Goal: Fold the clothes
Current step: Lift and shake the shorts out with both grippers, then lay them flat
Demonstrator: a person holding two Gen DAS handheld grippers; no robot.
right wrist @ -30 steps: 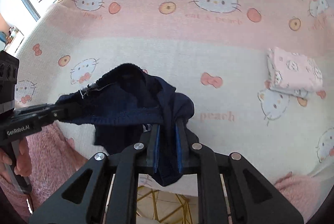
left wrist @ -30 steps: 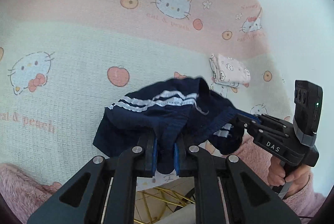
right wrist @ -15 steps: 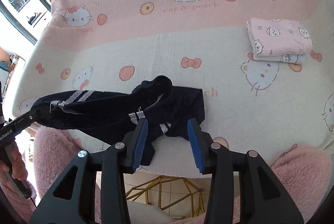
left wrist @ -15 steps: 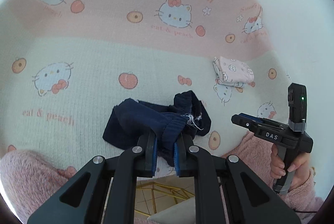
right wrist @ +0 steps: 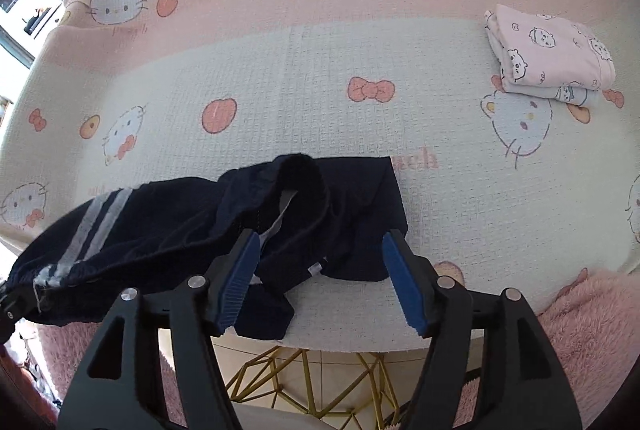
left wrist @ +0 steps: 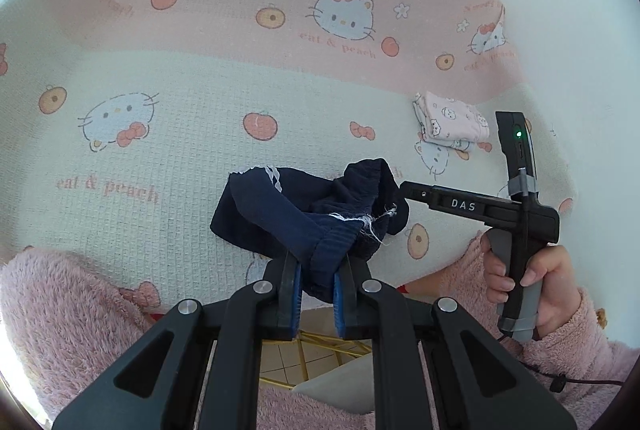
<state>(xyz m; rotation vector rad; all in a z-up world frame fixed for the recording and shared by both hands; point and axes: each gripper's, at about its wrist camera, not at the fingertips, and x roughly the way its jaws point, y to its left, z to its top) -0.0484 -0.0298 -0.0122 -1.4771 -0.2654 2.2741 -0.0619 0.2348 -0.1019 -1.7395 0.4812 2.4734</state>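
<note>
A navy garment with white stripes (left wrist: 304,213) lies partly on the cat-print blanket (left wrist: 180,149). My left gripper (left wrist: 316,278) is shut on its ribbed edge and holds that end slightly raised. In the right wrist view the same garment (right wrist: 180,222) stretches leftward to the left gripper's tip (right wrist: 8,306) at the frame edge. My right gripper (right wrist: 320,270) hovers just over the garment's crumpled right part. Its jaws are opening, the fabric lies below and between them, and the blue pads (right wrist: 404,282) do not press on it. In the left wrist view the right gripper (left wrist: 404,187) reaches in from the right.
A folded pink stack of printed clothes (right wrist: 548,57) rests on the blanket at the far right. Fuzzy pink sleeves (right wrist: 580,310) flank the near edge. A gold wire frame (right wrist: 304,382) and tiled floor show beneath the blanket's front edge.
The right gripper has let go of the navy garment, spread its jaws and sunk toward the blanket. The released part dropped onto the blanket. The left gripper kept its hold and drew away from the right gripper.
</note>
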